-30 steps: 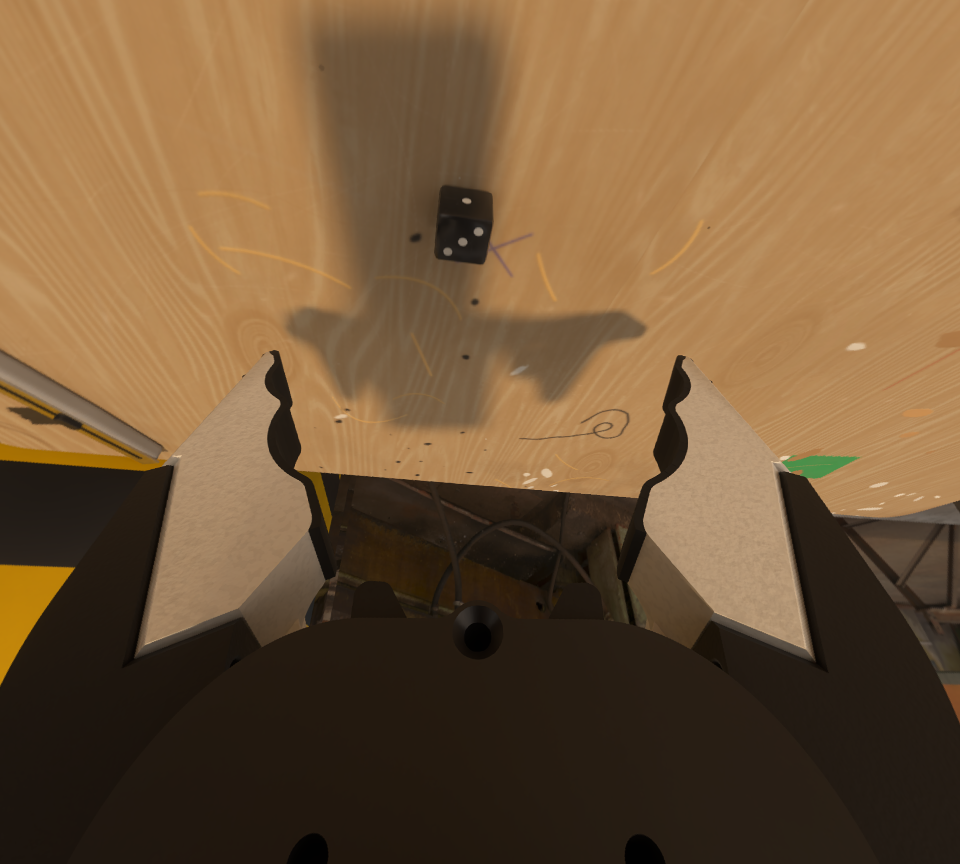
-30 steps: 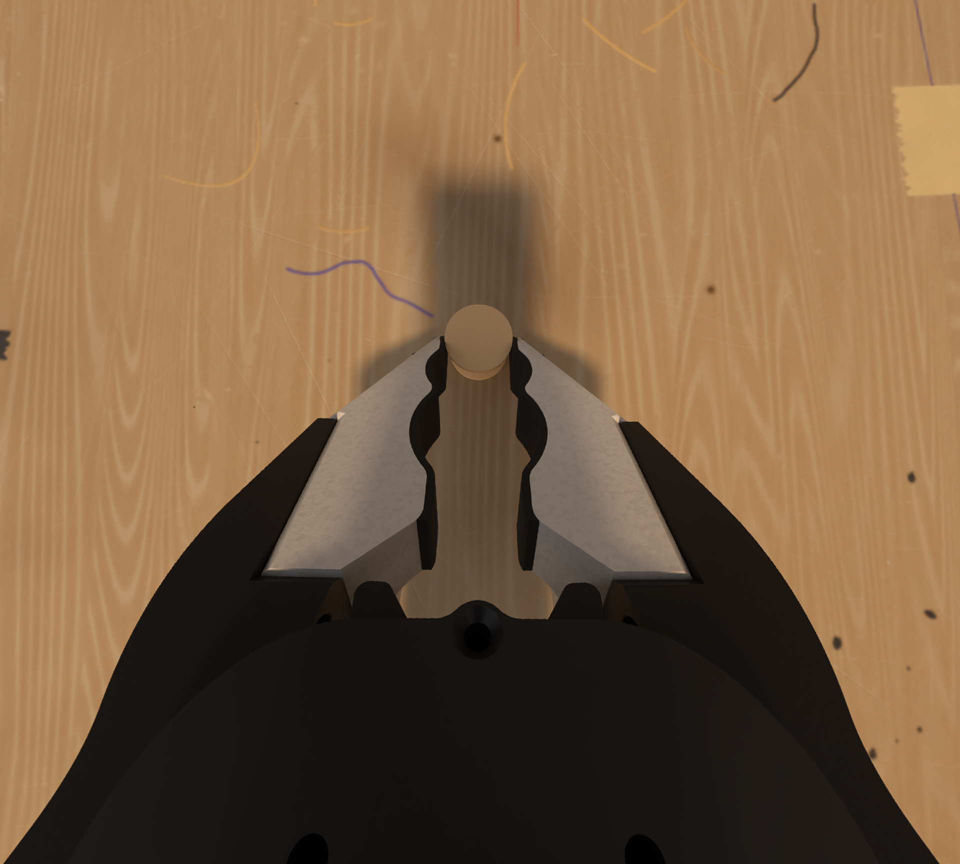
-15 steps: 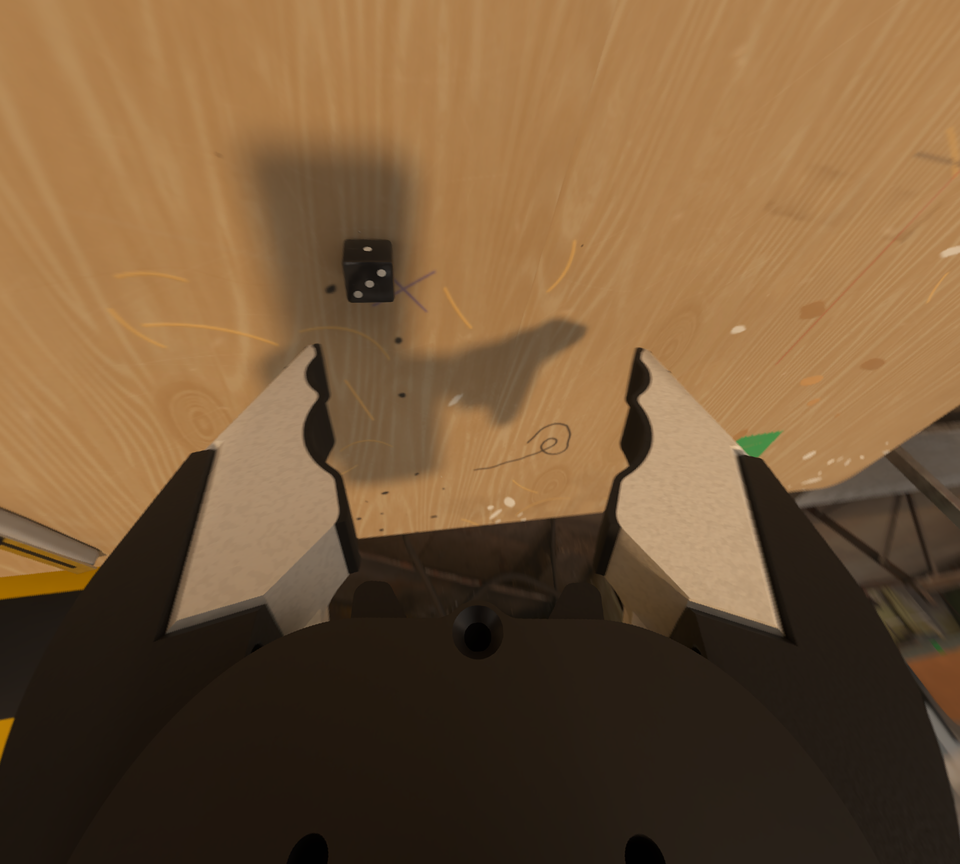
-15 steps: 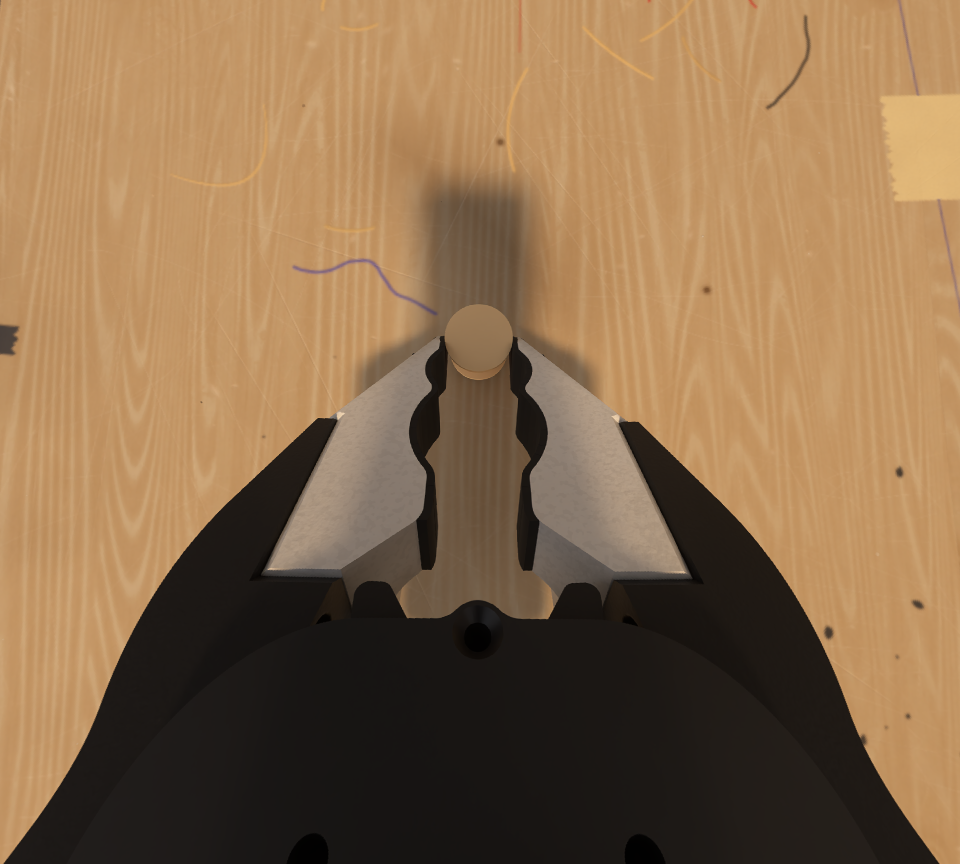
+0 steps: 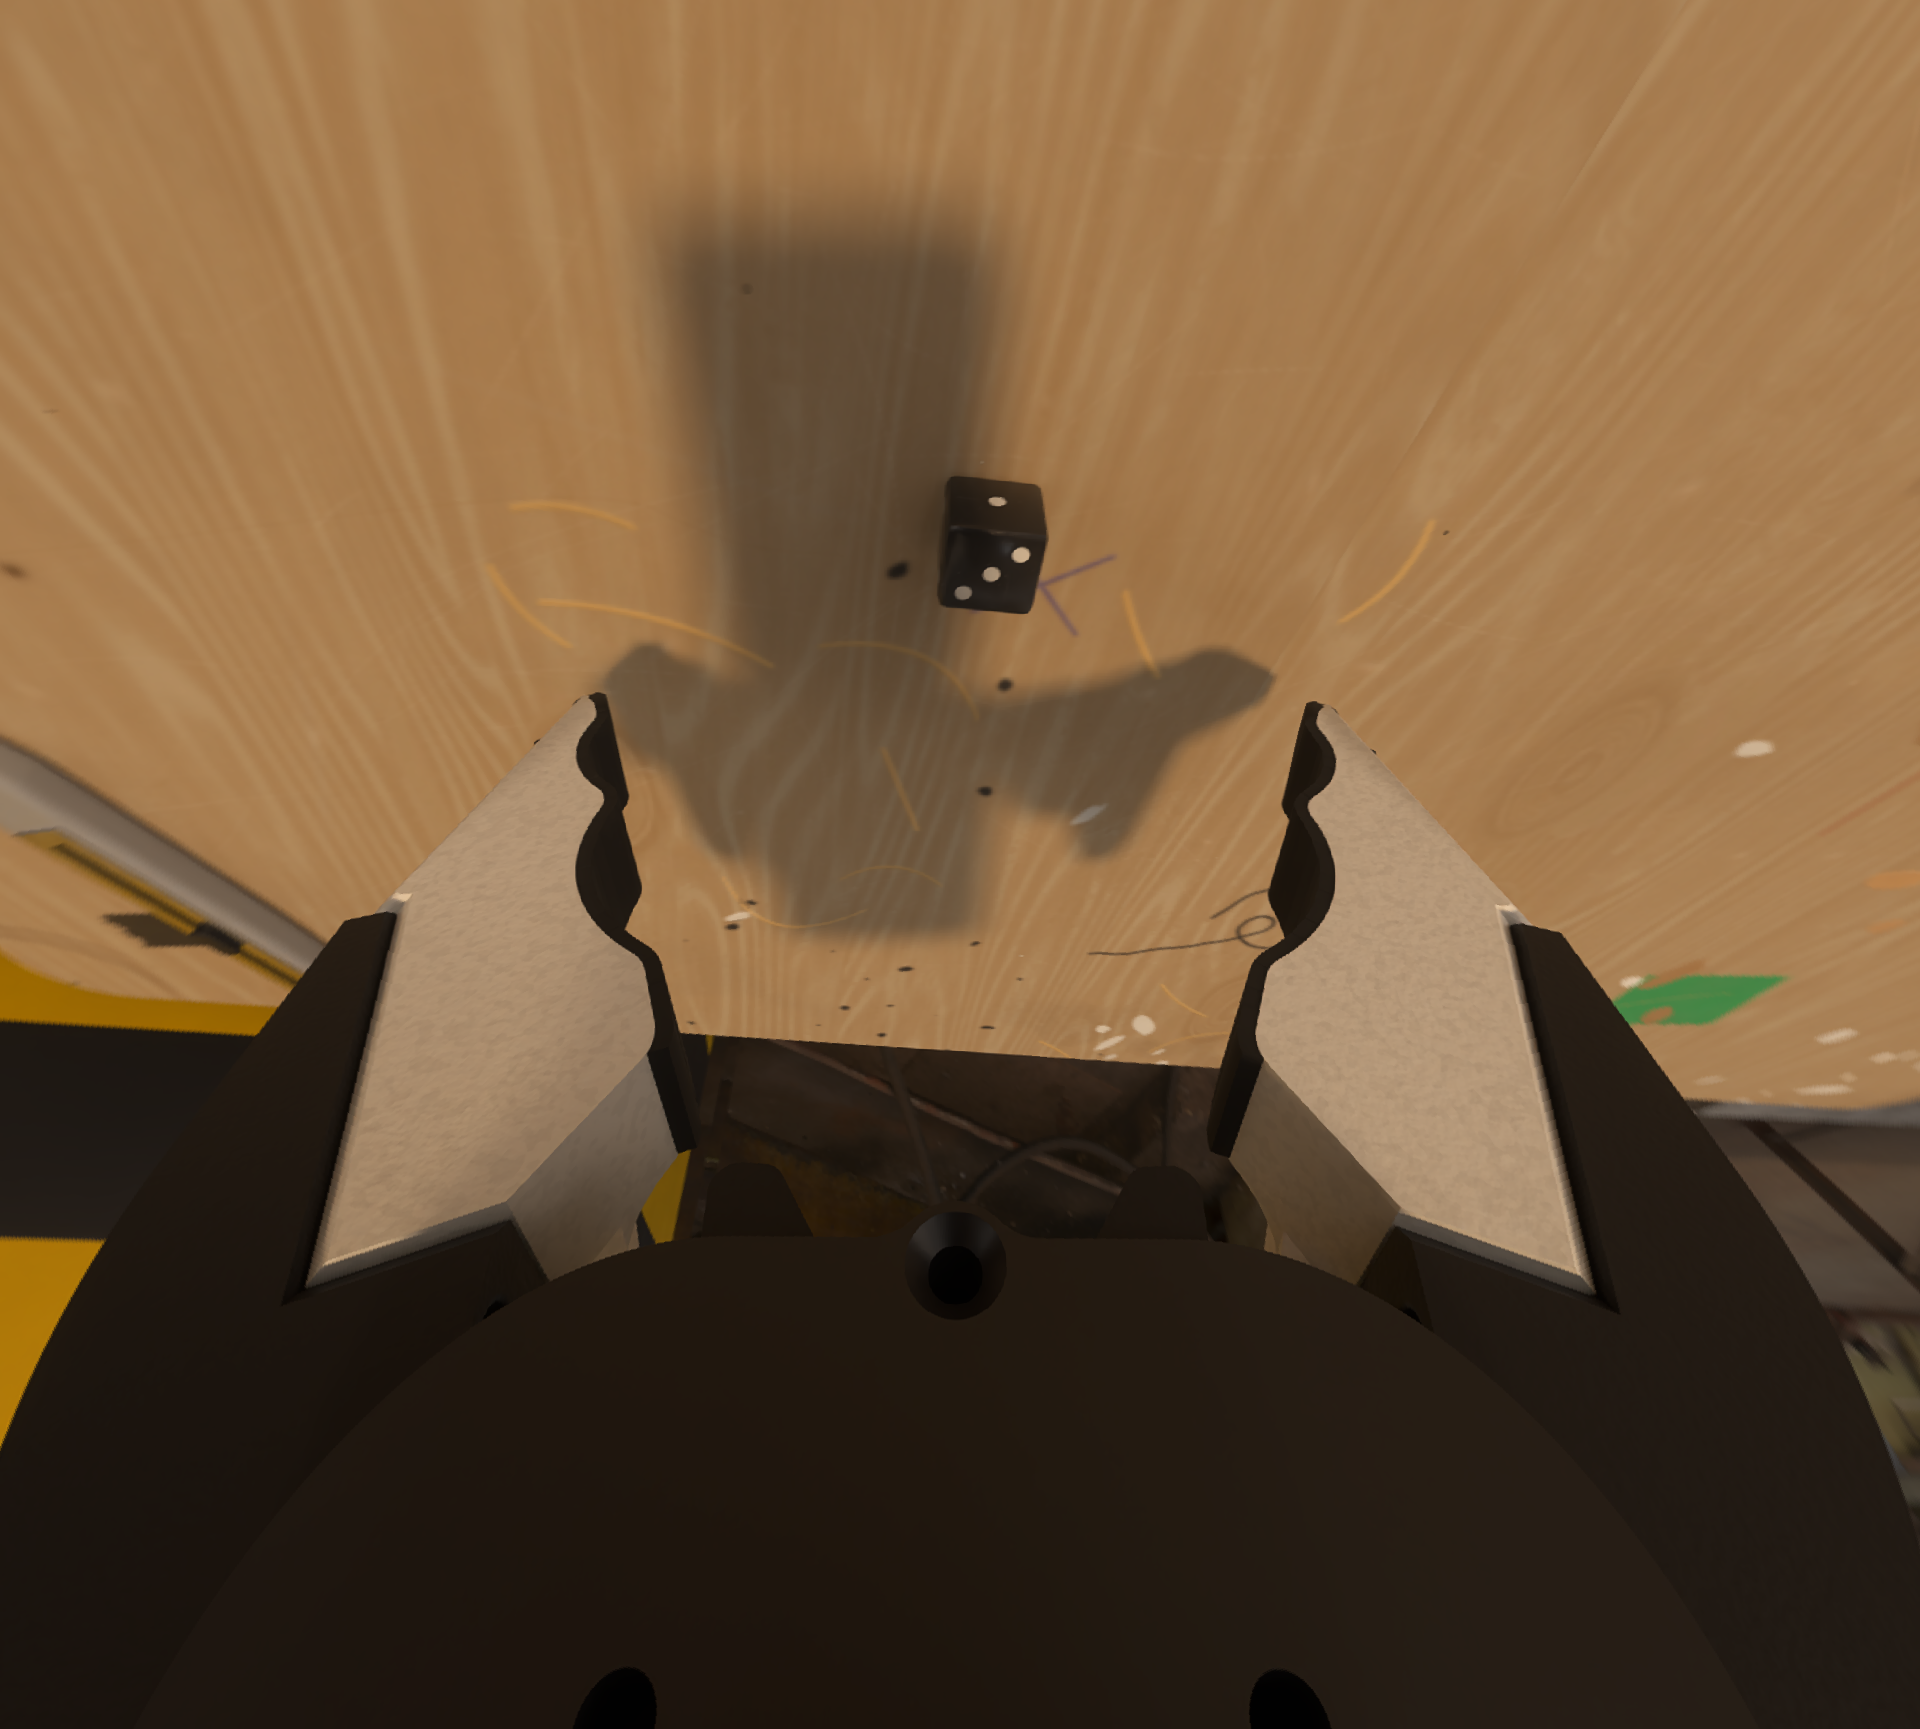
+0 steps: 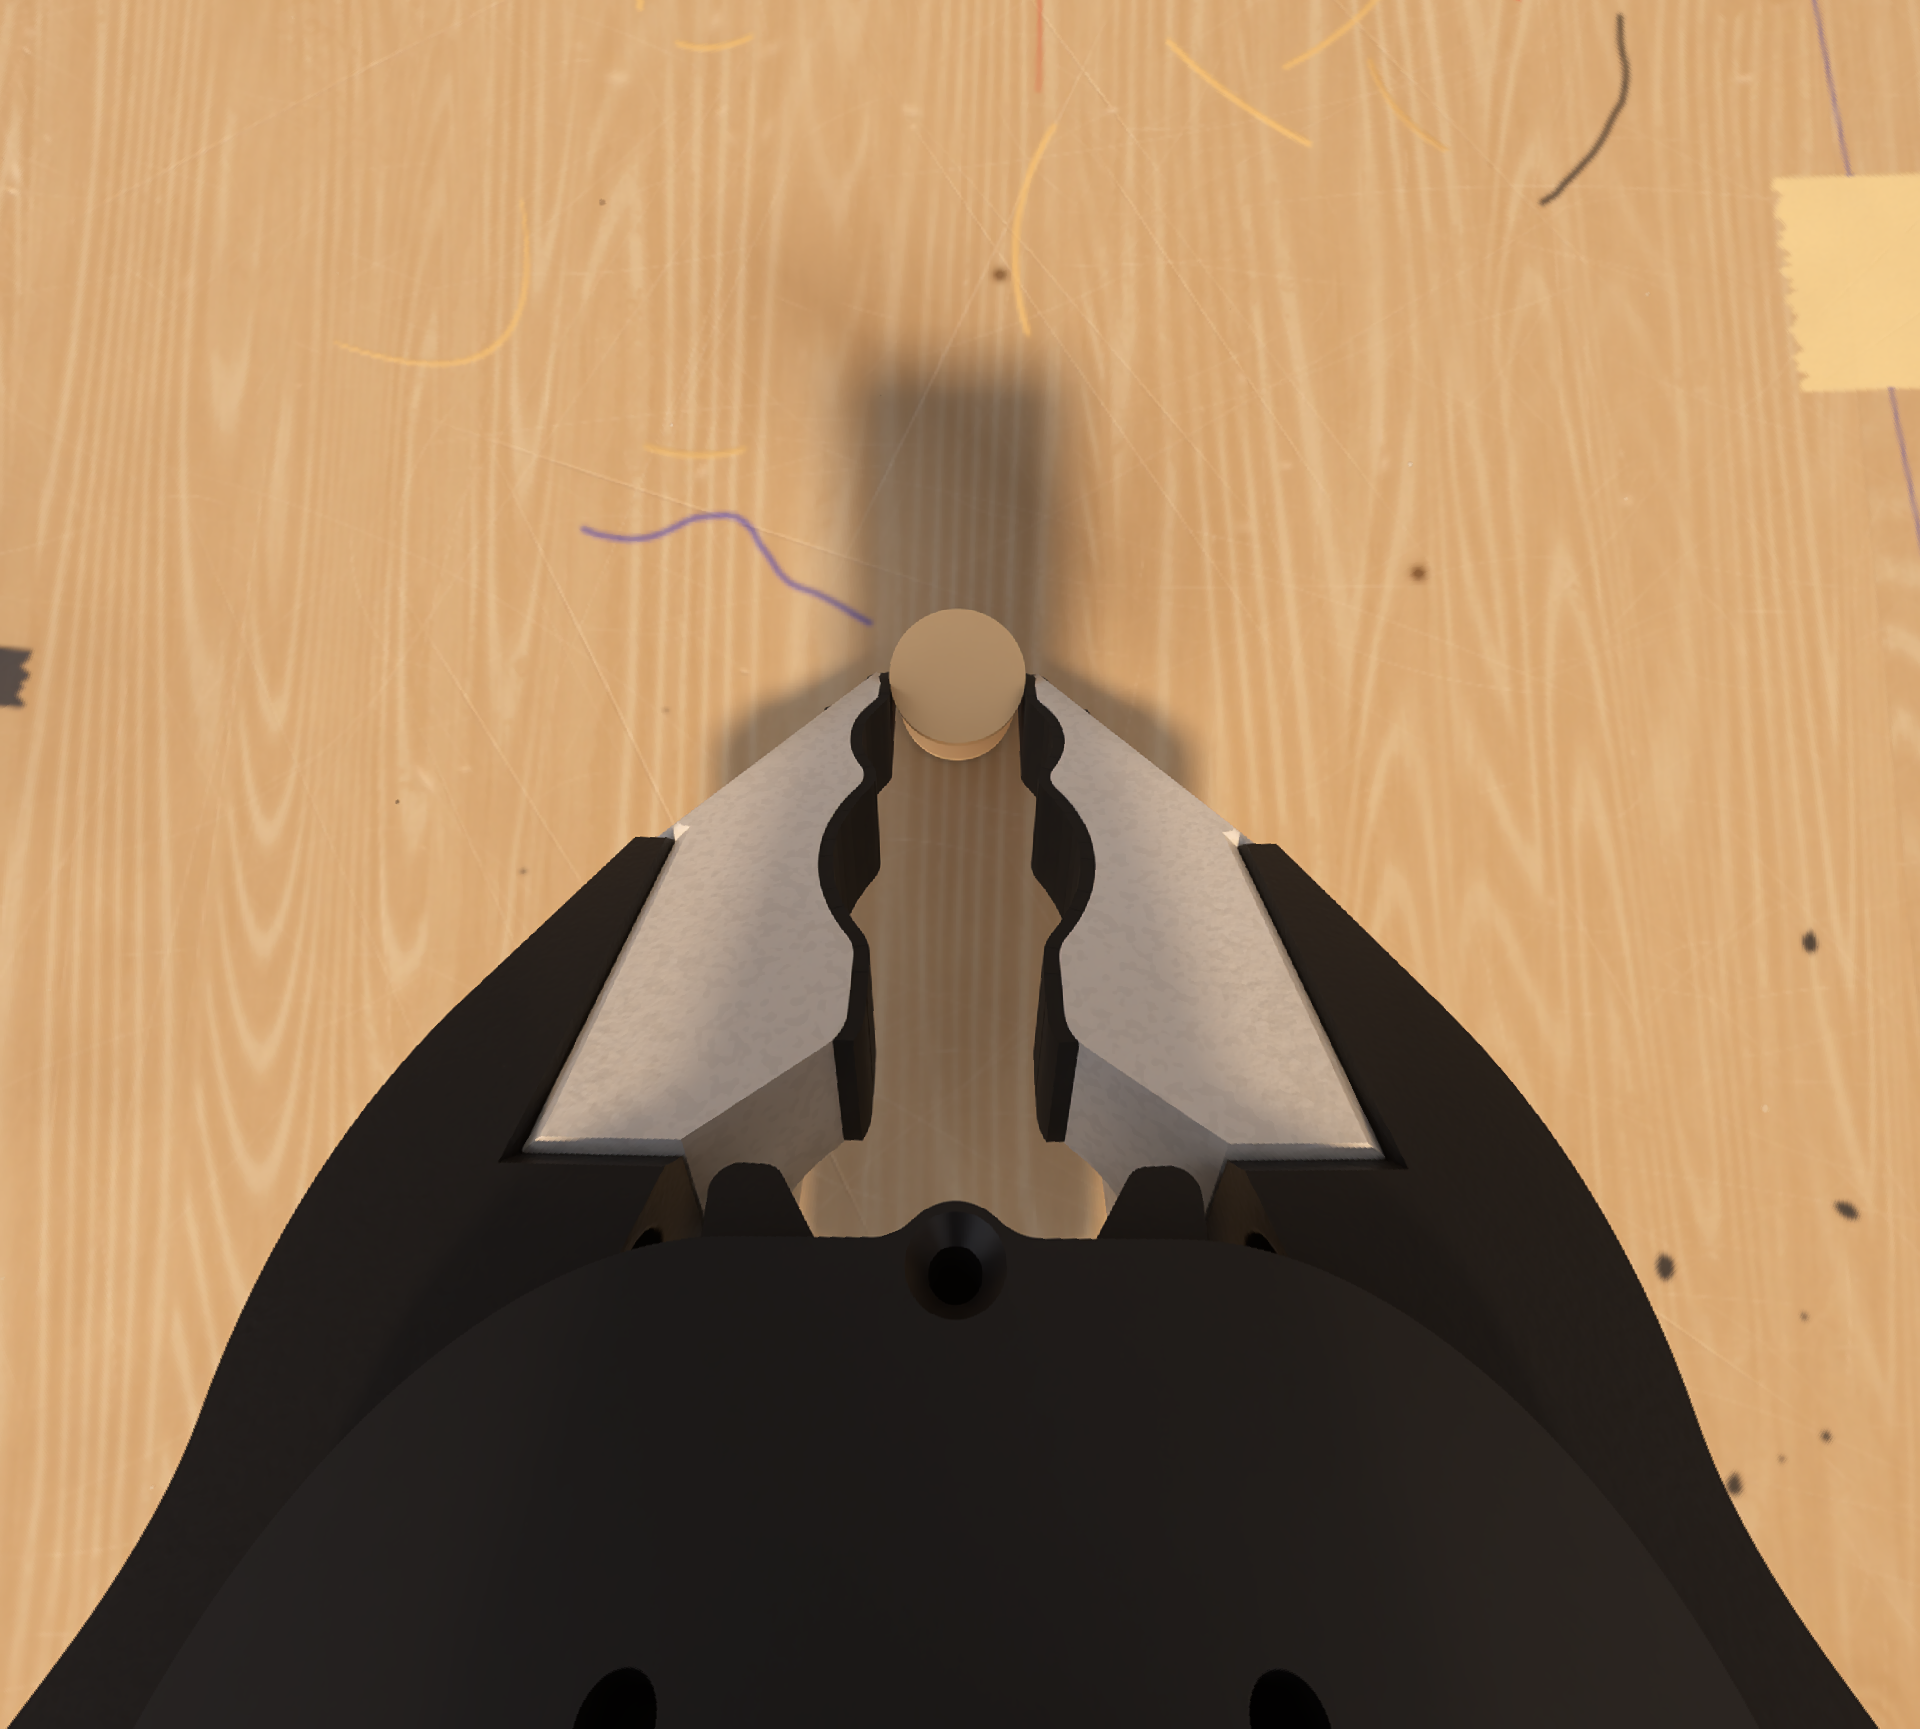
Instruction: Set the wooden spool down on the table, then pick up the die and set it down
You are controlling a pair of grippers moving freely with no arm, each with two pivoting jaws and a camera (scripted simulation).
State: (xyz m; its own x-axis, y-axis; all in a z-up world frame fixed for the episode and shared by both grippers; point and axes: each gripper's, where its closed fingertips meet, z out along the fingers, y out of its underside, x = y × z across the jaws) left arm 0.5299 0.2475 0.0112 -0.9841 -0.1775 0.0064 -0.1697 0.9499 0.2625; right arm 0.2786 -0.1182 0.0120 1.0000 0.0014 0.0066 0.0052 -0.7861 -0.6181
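Observation:
A small black die (image 5: 990, 545) with white pips lies on the wooden table (image 5: 1455, 225), ahead of my left gripper (image 5: 954, 713) and about on its centre line. The left gripper is open and empty, above the table's near edge. In the right wrist view my right gripper (image 6: 957, 692) is shut on the pale wooden spool (image 6: 957, 682), which sits upright between the fingertips above the table (image 6: 312, 744). I see the spool's round top end. The gripper's shadow falls on the wood just beyond it.
The table's near edge (image 5: 935, 1040) runs between my left fingers, with dark framework below. A green patch (image 5: 1694, 999) lies at the right near the edge. A tan tape piece (image 6: 1849, 282) lies at the right. Thin coloured threads and dark specks are scattered on the wood.
The left wrist view has swung: the die went from centre to the left half a second ago and is now back near centre. The right gripper still holds the spool; the table drifted slightly.

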